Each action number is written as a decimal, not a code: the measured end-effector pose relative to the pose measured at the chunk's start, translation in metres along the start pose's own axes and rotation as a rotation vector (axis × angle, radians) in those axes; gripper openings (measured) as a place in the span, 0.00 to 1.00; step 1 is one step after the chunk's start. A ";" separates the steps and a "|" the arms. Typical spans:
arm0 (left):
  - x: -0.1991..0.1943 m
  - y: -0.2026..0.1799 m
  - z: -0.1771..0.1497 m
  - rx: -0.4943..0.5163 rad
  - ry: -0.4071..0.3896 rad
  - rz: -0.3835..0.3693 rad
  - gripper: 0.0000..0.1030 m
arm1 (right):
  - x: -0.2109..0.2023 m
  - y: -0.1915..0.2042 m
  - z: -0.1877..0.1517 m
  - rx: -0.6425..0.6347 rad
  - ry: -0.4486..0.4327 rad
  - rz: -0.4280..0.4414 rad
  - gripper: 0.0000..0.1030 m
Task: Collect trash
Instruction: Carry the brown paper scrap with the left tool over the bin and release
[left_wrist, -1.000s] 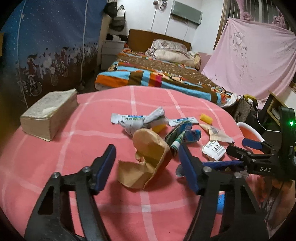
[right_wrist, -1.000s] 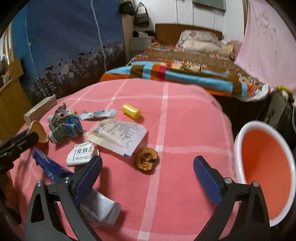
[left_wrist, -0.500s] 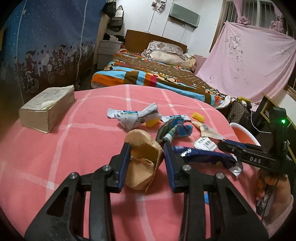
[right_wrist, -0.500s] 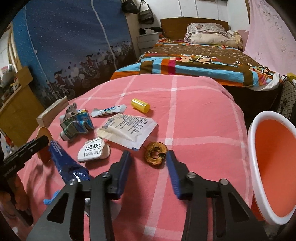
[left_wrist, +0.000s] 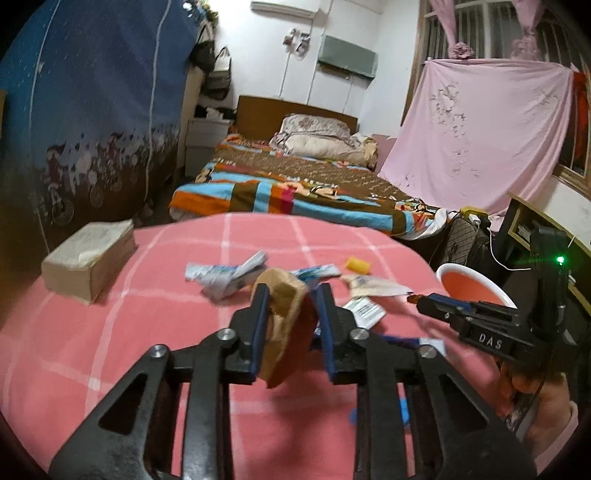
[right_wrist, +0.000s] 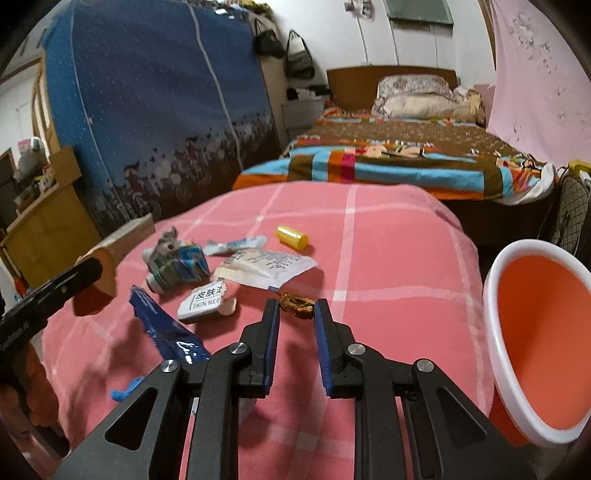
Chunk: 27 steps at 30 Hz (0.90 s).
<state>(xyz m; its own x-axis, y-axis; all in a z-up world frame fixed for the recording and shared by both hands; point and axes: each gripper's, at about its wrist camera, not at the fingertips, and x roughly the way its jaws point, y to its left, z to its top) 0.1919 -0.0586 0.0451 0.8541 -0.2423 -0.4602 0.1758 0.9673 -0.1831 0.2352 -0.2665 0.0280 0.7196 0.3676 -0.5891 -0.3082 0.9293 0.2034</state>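
My left gripper (left_wrist: 290, 295) is shut on a crumpled brown paper bag (left_wrist: 286, 325) and holds it lifted off the pink checked table (left_wrist: 147, 332). The bag also shows in the right wrist view (right_wrist: 98, 280). My right gripper (right_wrist: 295, 308) is shut on a small brown ring-shaped scrap (right_wrist: 297, 306) at its fingertips, just above the table. An orange bin with a white rim (right_wrist: 539, 332) stands at the table's right edge. Loose trash lies on the table: a blue wrapper (right_wrist: 166, 328), a white label packet (right_wrist: 203, 301), a paper receipt (right_wrist: 266, 266), a yellow cap (right_wrist: 291, 236).
A tissue box (left_wrist: 88, 258) sits at the table's left. A crushed blue-green carton (right_wrist: 177, 266) and a white sachet (right_wrist: 236, 243) lie among the trash. A bed with a striped cover (left_wrist: 295, 192) stands behind the table; a dark shelf (left_wrist: 524, 229) is at the right.
Both grippers went from wide open to shut. The left one closed on the brown paper bag and lifted it; the right one closed on the brown ring scrap.
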 end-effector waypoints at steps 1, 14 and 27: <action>0.001 -0.005 0.001 0.010 -0.004 -0.005 0.04 | -0.002 0.000 0.000 0.001 -0.011 0.002 0.17; -0.008 -0.049 0.013 0.116 -0.120 -0.039 0.02 | -0.046 0.001 -0.005 -0.021 -0.259 0.028 0.17; 0.012 -0.150 0.035 0.323 -0.283 -0.253 0.03 | -0.123 -0.042 -0.019 0.002 -0.715 -0.239 0.17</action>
<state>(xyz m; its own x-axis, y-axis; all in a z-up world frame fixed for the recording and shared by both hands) 0.1927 -0.2037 0.0975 0.8564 -0.4859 -0.1744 0.4992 0.8655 0.0401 0.1473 -0.3516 0.0770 0.9955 0.0888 0.0334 -0.0925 0.9864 0.1359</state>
